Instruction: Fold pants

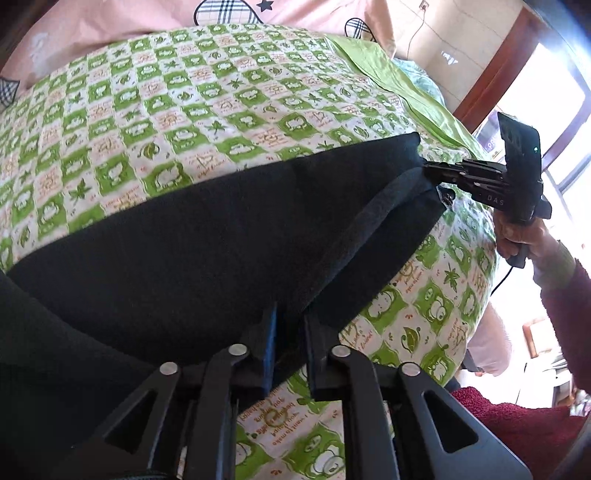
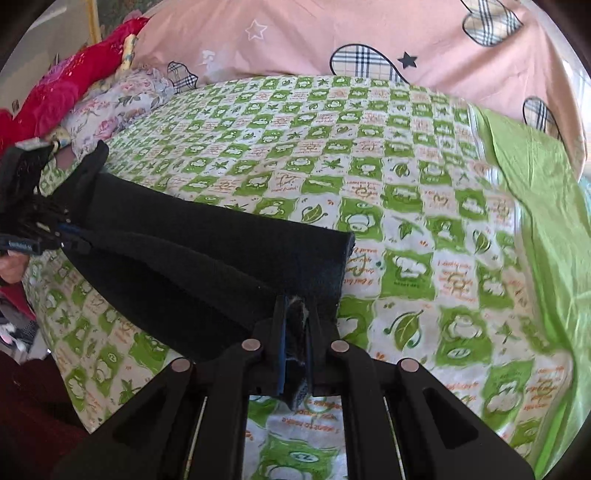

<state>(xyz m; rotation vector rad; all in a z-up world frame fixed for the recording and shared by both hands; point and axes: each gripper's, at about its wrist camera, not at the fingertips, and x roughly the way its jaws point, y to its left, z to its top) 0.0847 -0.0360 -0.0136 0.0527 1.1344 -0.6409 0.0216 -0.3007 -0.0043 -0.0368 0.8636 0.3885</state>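
While clamped on pants [image 1: 207, 236], both jaws narrow.

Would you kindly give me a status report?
Left gripper and right gripper shut on black pants, stretched over green checked bedsheet. Nothing obstructing.

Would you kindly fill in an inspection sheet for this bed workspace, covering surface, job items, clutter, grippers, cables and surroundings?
Surface: bed with green-and-white checked sheet; plain green sheet at its far side.
Job's things: black pants, folded lengthwise, stretched between both grippers.
Clutter: pink quilt, floral pillow and red fabric at the bed's edges.
Grippers: left gripper shut on one end of the pants; right gripper shut on the other end.
Cables: black cable hanging below the right handle; wall wire.
Surroundings: bright window with wooden frame.
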